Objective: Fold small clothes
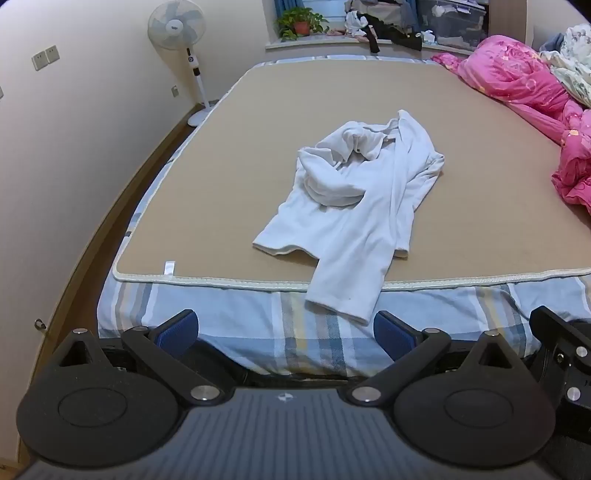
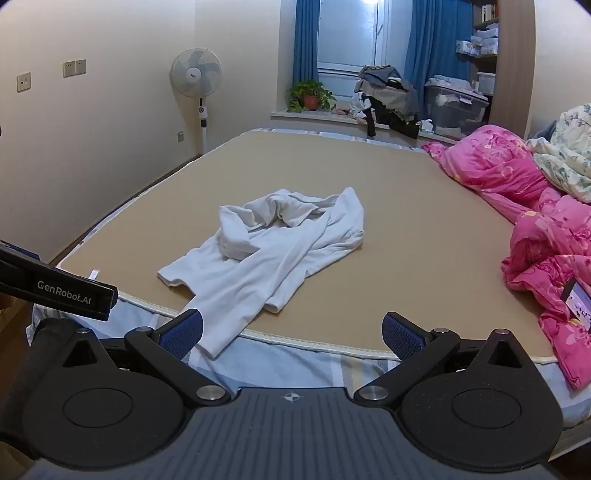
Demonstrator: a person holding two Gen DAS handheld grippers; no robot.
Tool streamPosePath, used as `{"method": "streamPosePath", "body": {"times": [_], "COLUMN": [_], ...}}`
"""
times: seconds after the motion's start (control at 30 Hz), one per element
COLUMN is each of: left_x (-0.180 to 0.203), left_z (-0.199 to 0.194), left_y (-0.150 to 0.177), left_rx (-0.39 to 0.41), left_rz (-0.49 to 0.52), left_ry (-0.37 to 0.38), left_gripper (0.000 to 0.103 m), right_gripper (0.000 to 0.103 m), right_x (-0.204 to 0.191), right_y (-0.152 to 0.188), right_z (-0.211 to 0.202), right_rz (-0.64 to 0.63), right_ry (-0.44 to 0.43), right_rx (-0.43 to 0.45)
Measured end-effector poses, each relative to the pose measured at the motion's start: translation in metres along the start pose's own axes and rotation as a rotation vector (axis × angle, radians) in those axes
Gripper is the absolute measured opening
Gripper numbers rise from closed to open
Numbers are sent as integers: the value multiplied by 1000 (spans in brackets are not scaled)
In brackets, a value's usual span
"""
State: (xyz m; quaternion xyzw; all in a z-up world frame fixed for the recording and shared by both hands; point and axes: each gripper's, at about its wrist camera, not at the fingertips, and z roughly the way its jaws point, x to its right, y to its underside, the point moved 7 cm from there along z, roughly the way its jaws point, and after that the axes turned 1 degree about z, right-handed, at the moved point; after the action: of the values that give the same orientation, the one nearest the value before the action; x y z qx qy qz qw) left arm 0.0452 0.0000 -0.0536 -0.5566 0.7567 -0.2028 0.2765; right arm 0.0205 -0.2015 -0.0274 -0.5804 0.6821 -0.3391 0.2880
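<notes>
Both grippers wide open, empty: left gripper, right gripper. White shirt lies crumpled on the tan mat, one sleeve hanging over the near edge. Light, limp, will sag; pinch hem corners or shoulders.

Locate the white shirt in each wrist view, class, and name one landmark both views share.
Left wrist: white shirt lies centre, its sleeve hanging over the mat's near edge.
Right wrist: white shirt lies left of centre.
Shared landmark: the standing fan by the wall.
</notes>
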Motion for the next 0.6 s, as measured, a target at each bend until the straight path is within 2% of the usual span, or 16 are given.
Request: {"method": "streamPosePath", "body": {"times": [0.6], "left_x": [-3], "left_z": [-5], "left_y": [-1], "left_rx": [13], "left_rz": [1], "left_ry": [-14], "left_gripper": [102], "right_gripper": [102], "right_x": [-1], "right_y": [0], "right_z": [1], "right_rz": [-14], "right_ry": [-16], "right_rx": [-1]}}
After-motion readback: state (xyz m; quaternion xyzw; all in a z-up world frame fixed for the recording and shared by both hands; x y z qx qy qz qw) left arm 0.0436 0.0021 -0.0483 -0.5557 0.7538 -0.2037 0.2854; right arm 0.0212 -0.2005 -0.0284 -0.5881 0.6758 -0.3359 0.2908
